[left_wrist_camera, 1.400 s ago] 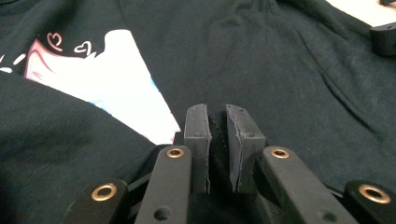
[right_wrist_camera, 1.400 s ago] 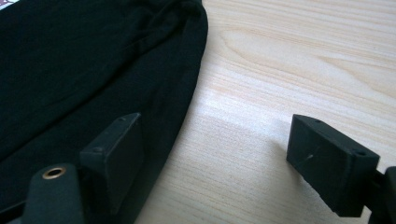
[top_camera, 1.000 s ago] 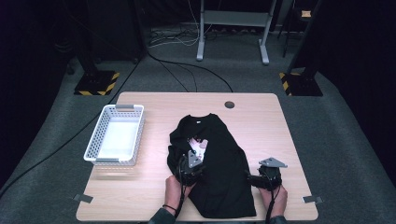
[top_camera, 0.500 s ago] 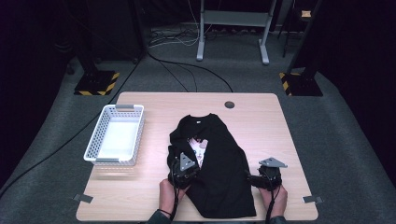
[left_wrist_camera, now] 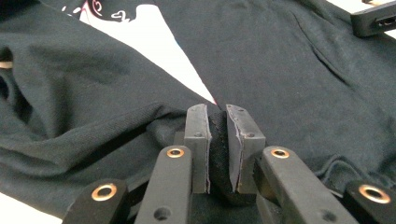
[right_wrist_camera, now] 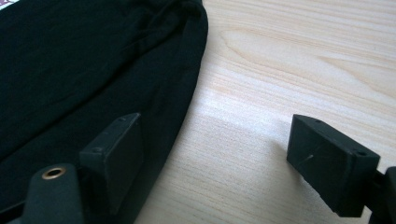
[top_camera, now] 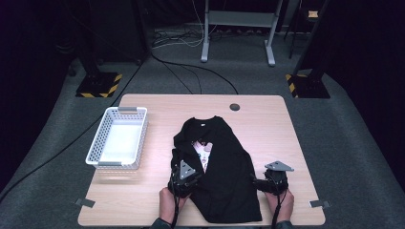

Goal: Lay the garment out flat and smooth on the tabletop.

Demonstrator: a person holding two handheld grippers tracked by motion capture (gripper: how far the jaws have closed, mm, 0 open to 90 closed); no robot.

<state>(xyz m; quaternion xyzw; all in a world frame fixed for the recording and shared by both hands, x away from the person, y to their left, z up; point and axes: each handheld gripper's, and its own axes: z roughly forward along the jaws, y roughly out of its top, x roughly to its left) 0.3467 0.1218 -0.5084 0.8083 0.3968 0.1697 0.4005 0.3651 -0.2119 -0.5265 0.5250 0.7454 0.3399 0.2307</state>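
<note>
We saw a light wooden table from above, with a black cotton T-shirt spread over its middle and near part, the neck toward the far edge and the hem reaching the near edge. A fold of the shirt lay turned over on its left half, leaving a wedge of white lining with a pink print exposed near the middle. The left gripper sat at the shirt's near left edge, held by a hand that came in from the near side. In the left gripper view its two black jaws stood almost together, pinching a thick bunch of the black fabric between the pads. The right gripper rested low at the shirt's near right edge. In the right gripper view its jaws were spread wide, one pad over the shirt's rounded edge and the other pad over bare wood, with nothing gripped between them. A white perforated plastic basket stood on the left part of the table, well apart from the shirt.
</note>
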